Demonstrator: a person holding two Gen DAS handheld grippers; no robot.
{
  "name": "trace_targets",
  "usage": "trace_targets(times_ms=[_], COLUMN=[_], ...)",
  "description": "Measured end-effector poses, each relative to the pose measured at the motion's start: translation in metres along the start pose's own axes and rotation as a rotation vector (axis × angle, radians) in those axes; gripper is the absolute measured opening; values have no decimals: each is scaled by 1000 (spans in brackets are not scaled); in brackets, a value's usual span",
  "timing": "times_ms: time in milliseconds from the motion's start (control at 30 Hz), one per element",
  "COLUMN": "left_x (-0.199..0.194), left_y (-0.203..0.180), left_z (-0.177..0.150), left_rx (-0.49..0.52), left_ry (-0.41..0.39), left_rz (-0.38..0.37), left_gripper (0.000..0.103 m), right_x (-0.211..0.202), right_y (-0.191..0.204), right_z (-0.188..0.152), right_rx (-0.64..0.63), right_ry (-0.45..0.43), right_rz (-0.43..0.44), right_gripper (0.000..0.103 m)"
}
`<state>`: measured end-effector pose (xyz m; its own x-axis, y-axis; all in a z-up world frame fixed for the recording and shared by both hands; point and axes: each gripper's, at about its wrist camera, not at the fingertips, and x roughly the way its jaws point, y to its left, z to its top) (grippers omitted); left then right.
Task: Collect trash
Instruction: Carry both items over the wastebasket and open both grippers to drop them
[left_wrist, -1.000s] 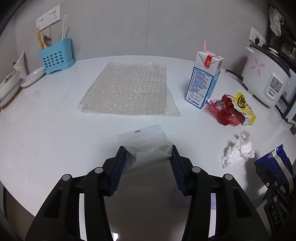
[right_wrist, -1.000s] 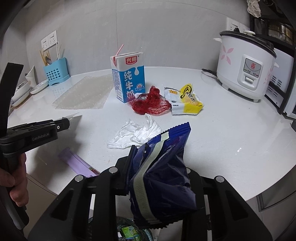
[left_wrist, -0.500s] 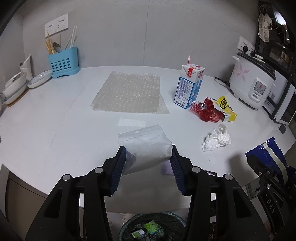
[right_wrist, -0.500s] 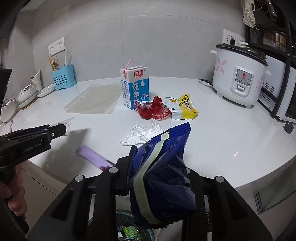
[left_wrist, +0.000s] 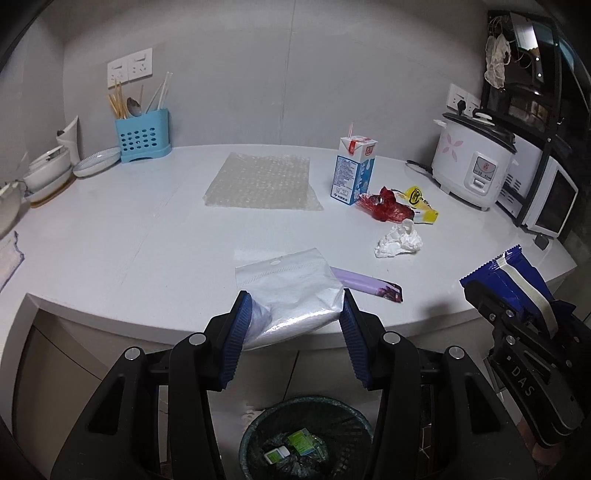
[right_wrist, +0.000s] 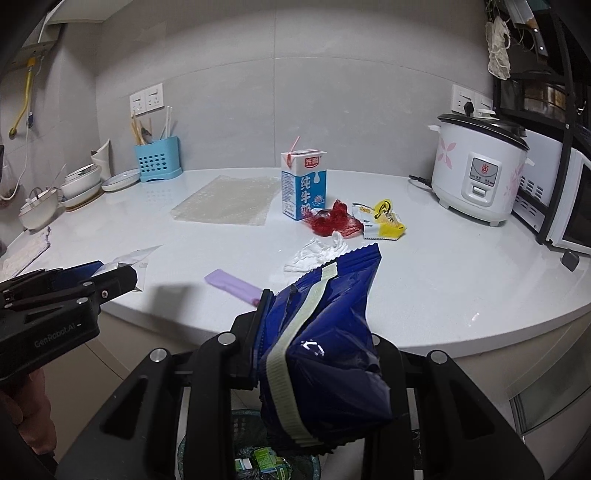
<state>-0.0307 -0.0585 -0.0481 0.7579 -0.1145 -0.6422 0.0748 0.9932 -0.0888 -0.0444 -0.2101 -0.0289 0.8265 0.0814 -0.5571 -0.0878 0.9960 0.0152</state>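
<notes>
My left gripper (left_wrist: 293, 314) is shut on a clear plastic bag (left_wrist: 286, 291), held out in front of the counter edge. My right gripper (right_wrist: 314, 325) is shut on a dark blue snack wrapper (right_wrist: 321, 343) with a pale stripe; the same wrapper (left_wrist: 517, 280) shows at the right of the left wrist view. Below both sits a dark mesh trash bin (left_wrist: 306, 439) with bits of packaging inside. On the white counter (left_wrist: 129, 229) lie a purple wrapper (left_wrist: 364, 284), a crumpled tissue (left_wrist: 397, 242), red netting (left_wrist: 386, 206), a yellow packet (left_wrist: 421, 201), a milk carton (left_wrist: 354, 170) and bubble wrap (left_wrist: 260, 181).
A white rice cooker (left_wrist: 474, 164) and a microwave (left_wrist: 546, 199) stand at the right. A blue utensil holder (left_wrist: 142, 136) and stacked bowls (left_wrist: 48, 173) sit at the back left. A hand (right_wrist: 22, 410) holds the left gripper's handle. Cabinet fronts run below the counter edge.
Both grippers have pulled back from the counter and risen a little, each keeping its item. The counter edge and the trash bin have come into view below them.
</notes>
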Motion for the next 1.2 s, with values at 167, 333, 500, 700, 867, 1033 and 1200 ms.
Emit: trace_targets(times_ms=[167,333,500,700,867,1033,1200], left_x=[-17,-24,-23,-15,2,32,56], left_y=[1,2,6,6,8,15,26], left_z=[-26,-53,-79,-105,-131,-160,-184], left_rx=[2,-1,-14,-9,-2,-6,-25], left_ry=[-2,7,17,14,31,80,124], left_rz=[-7,-8,-4,-6,-26,-17,-20], left_gripper=[48,48,48,47,47,47,47], right_x=[-11,-14,-15,-14,-4,13,32], right_y=[6,10,16,25,29,36,42], right_z=[-21,-44,-68,-96,-117,-136,-155], right_rx=[3,11,9,-13,-22,-38,-45], right_ry=[-1,10,19,25,53,103,140], right_rz=[19,42,54,64,63,72,76], right_gripper=[27,27,27,27,27,27,27])
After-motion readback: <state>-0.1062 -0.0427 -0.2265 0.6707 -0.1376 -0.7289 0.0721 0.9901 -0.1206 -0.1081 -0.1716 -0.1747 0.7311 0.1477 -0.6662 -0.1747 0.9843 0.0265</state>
